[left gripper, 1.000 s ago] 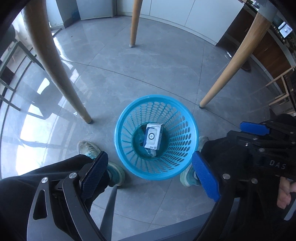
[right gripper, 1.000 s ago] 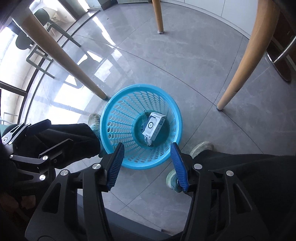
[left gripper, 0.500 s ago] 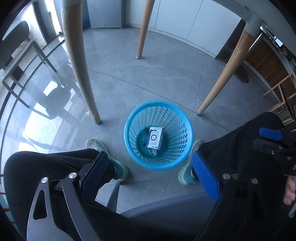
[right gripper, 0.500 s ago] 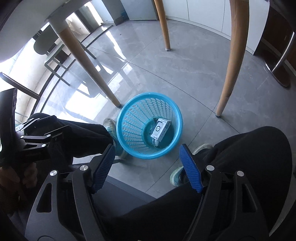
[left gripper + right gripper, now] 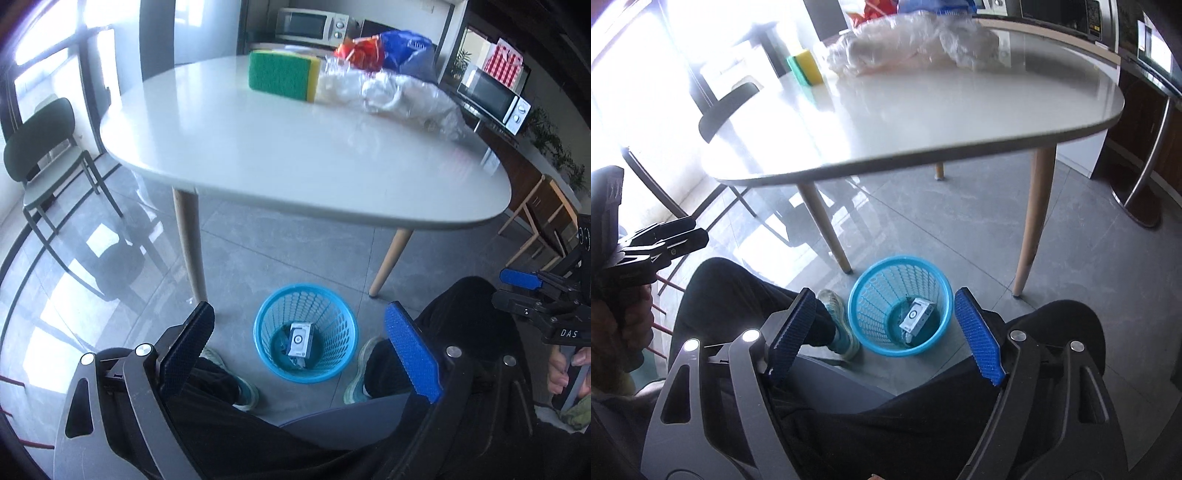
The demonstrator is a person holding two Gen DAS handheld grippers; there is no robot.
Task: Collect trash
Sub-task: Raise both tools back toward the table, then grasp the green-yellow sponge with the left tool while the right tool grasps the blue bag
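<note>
Left wrist view: both tongs (image 5: 297,341) (image 5: 884,334) are spread, nothing gripped. Crinkly clear plastic wrap (image 5: 402,98) sits on the white worktop (image 5: 295,158); light, floppy, probably best pinched at a bunched fold.

left gripper (image 5: 299,343): jaws wide apart, empty | right gripper (image 5: 886,325): jaws wide apart, empty

Left gripper (image 5: 299,347): black frame, silver screws, two blue textured pads (image 5: 413,354). Right gripper (image 5: 884,332): identical black frame, silver screws, blue ribbed pads (image 5: 979,336); white "DAS" marking on its body. Operator: black trousers (image 5: 738,291), light teal sneakers (image 5: 838,328), bare-skinned fingers.
</note>
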